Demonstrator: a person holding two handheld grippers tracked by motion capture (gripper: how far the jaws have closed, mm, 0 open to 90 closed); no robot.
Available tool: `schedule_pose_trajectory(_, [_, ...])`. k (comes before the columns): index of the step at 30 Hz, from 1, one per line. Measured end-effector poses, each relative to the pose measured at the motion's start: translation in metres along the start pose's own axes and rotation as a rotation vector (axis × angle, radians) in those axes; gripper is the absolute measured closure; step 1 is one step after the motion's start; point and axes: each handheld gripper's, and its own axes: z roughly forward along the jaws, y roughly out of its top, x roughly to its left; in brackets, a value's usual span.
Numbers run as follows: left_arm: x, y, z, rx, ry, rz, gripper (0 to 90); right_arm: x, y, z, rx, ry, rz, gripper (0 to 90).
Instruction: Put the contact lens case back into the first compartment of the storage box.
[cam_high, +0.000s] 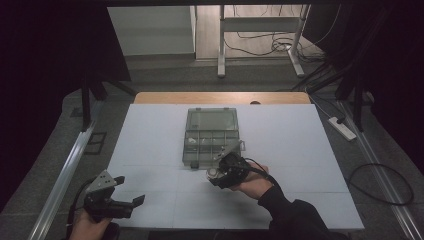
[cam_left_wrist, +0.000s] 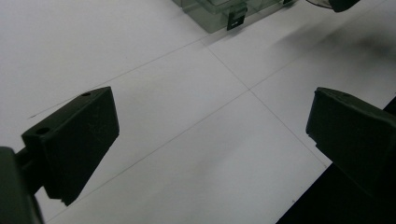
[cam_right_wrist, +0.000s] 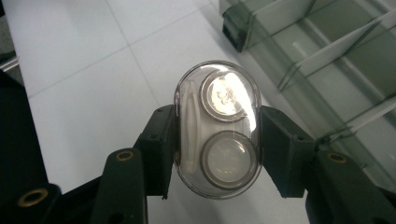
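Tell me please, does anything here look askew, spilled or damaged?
Nothing stands out. The organizer box lies open and square on the white mat. The right gripper holds a small clear capsule case intact between its fingers. The left gripper is open.

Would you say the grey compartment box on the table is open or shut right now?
Open. In the high view the compartment box has its lid laid back flat, and the right gripper view looks straight onto bare dividers.

A white desk (cam_high: 300, 150) spreads beneath the right gripper (cam_high: 216, 174). Far beyond the gripper, a white metal frame (cam_high: 260, 24) stands among loose cables (cam_high: 260, 42). Well off to the gripper's right, a power strip (cam_high: 342, 128) lies on the floor.
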Motion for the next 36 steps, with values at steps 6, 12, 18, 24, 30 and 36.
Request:
schedule_pose_trajectory(6, [0.0,0.0,0.0,0.001,0.0,0.001,2.5,-0.005,0.007,0.001,-0.011,-0.01,0.036,48.8])
schedule_pose_trajectory(12, [0.0,0.0,0.0,0.001,-0.001,0.0,2.5,-0.012,0.016,0.003,-0.034,-0.015,0.064,48.8])
schedule_pose_trajectory(18, [0.0,0.0,0.0,0.001,-0.001,0.0,2.6,-0.018,0.026,0.007,-0.053,-0.03,0.082,48.8])
schedule_pose_trajectory(24, [0.0,0.0,0.0,0.001,-0.001,-0.001,2.6,-0.021,0.034,0.012,-0.065,-0.04,0.096,48.8])
schedule_pose_trajectory(30, [0.0,0.0,0.001,0.002,-0.001,-0.001,2.6,-0.024,0.039,0.018,-0.068,-0.054,0.106,48.8])
schedule_pose_trajectory(36, [0.001,0.001,0.001,0.003,-0.003,-0.001,2.6,-0.03,0.046,0.024,-0.075,-0.075,0.117,48.8])
